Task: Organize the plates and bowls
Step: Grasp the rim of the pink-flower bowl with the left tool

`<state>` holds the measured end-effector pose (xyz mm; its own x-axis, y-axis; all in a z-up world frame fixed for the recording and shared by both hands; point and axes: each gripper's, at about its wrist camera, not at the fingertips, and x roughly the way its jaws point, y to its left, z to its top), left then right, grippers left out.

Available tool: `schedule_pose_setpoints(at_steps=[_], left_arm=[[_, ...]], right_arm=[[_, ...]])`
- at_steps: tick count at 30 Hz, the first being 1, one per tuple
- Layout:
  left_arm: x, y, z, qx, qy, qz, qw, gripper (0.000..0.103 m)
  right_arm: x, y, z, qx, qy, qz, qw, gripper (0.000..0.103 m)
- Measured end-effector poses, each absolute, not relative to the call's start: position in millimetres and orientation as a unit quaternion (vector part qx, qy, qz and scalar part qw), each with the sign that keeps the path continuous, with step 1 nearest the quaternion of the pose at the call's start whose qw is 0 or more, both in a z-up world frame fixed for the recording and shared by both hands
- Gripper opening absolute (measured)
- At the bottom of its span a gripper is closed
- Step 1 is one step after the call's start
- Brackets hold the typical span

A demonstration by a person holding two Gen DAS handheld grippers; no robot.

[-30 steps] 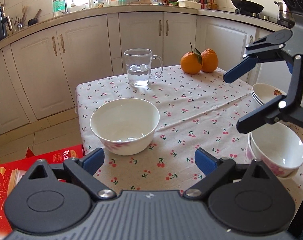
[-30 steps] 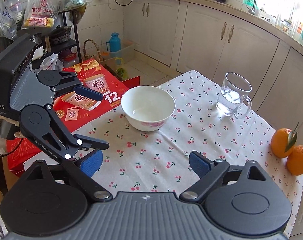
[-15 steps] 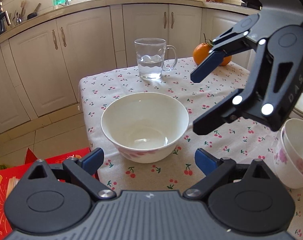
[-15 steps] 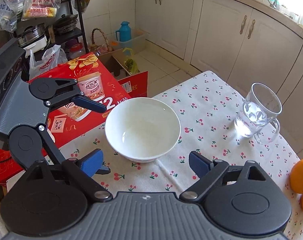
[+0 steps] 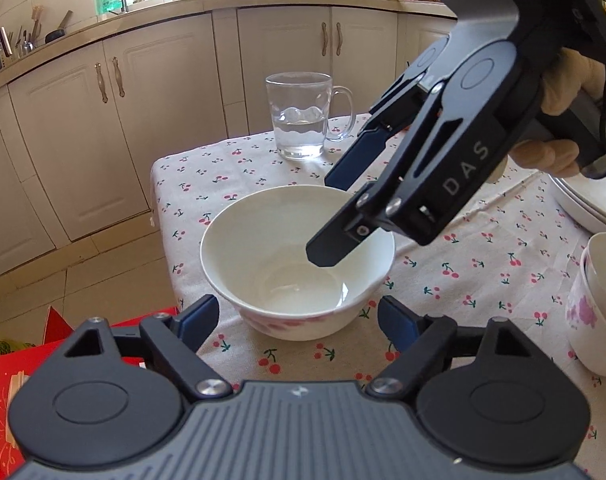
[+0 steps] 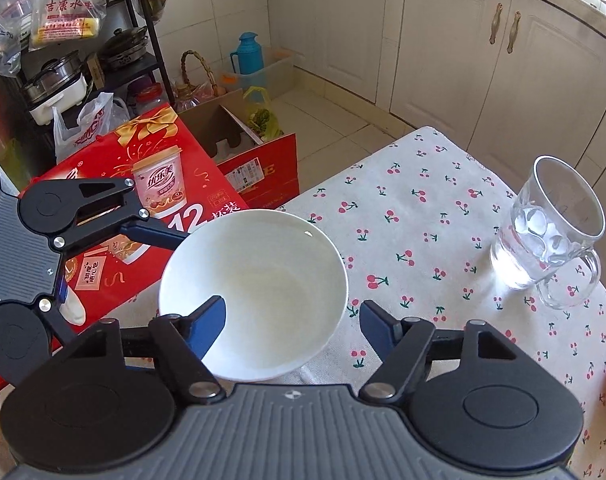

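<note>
You are working over a table (image 5: 183, 184) covered with a white cloth printed with red cherries. Directly on the cloth stand a white bowl (image 5: 295, 280) near the table's left corner, a glass mug (image 5: 301, 116) partly filled with water toward the far edge, and stacked floral bowls (image 5: 599, 312) at the right. Beyond those you see stacked white plates (image 5: 591, 200), partly cut off by the frame edge.

A white ceramic bowl (image 5: 297, 262) sits near the bench's (image 5: 483, 280) left edge; the right hand-held gripper (image 5: 331, 216) straddles its far rim, jaws spread.
</note>
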<state>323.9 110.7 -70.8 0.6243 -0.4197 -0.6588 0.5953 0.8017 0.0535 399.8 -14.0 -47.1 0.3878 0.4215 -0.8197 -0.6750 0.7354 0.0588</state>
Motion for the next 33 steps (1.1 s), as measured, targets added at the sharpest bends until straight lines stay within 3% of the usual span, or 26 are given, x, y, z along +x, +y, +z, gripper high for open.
schedule_pose_setpoints(at_steps=[9,33], left_arm=[[324.3,111.2,-69.7,0.131,0.324,-0.288,0.891,0.080],[290.0,92.1,-36.8,0.132,0.333,-0.312,0.880,0.080]], right_arm=[[415.5,-16.8,-56.5,-0.111,0.454,0.341,0.816,0.059],[373.2,-38.1,-29.0,-0.104,0.440,0.336,0.826,0.057]])
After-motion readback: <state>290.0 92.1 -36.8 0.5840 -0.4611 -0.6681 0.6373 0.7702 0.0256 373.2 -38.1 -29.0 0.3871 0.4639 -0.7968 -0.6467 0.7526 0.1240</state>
